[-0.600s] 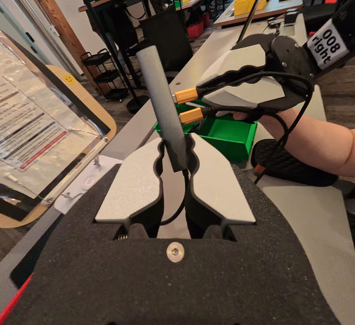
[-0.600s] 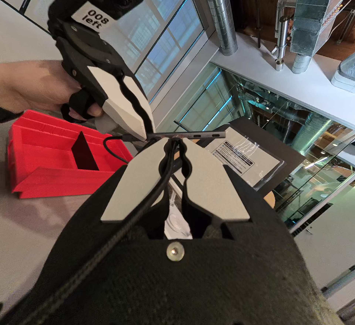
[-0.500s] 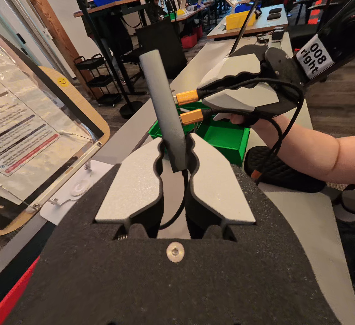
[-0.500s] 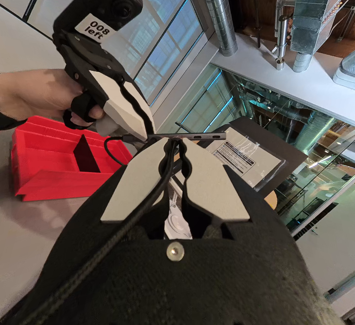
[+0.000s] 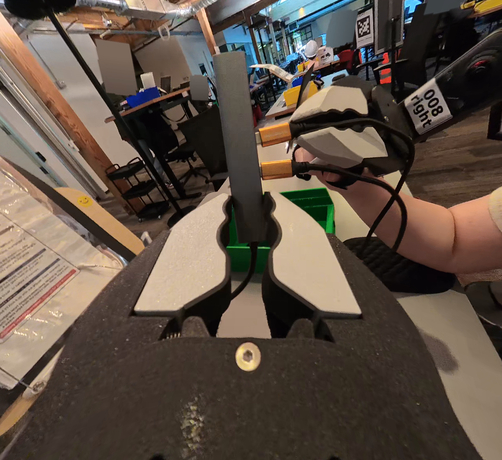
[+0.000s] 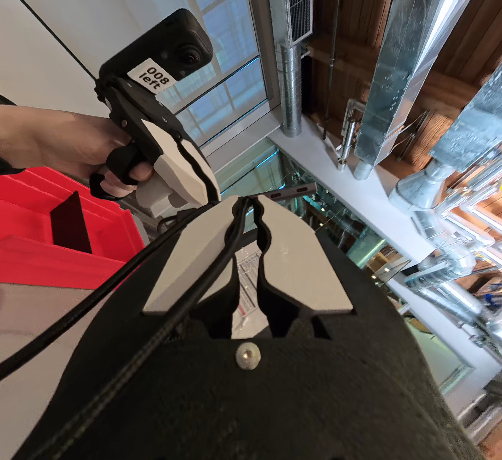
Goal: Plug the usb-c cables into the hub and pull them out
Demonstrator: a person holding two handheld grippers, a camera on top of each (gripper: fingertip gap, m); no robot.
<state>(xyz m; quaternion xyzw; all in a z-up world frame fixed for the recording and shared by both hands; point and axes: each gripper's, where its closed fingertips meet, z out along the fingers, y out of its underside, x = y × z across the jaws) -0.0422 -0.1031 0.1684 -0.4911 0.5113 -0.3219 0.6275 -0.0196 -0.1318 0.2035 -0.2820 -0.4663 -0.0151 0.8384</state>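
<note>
In the left wrist view my left gripper (image 5: 248,210) is shut on the lower end of a grey hub (image 5: 237,134), which stands upright. Its short black lead hangs between the jaws. My right gripper (image 5: 294,133) is shut on a black usb-c cable just behind its orange connector (image 5: 274,134), whose tip is at the hub's right edge. A second orange connector (image 5: 277,170) sits against that edge lower down, and its cable loops free. In the right wrist view my right gripper (image 6: 245,202) pinches the cable. The hub (image 6: 294,191) shows edge-on beyond the fingertips, with the left gripper (image 6: 213,198) holding it.
A green bin (image 5: 307,210) stands on the white table (image 5: 421,338) behind the hub, and a black quilted pad (image 5: 394,264) lies under a person's forearm. A laminated sheet on a stand (image 5: 40,270) is at the left. A red bin (image 6: 54,229) is at the left in the right wrist view. The grippers' ends are close to 5 cm from one another.
Both grippers have tilted upward, so more ceiling shows. The hub now stands upright instead of leaning left. The right gripper still holds the upper connector at the hub's edge.
</note>
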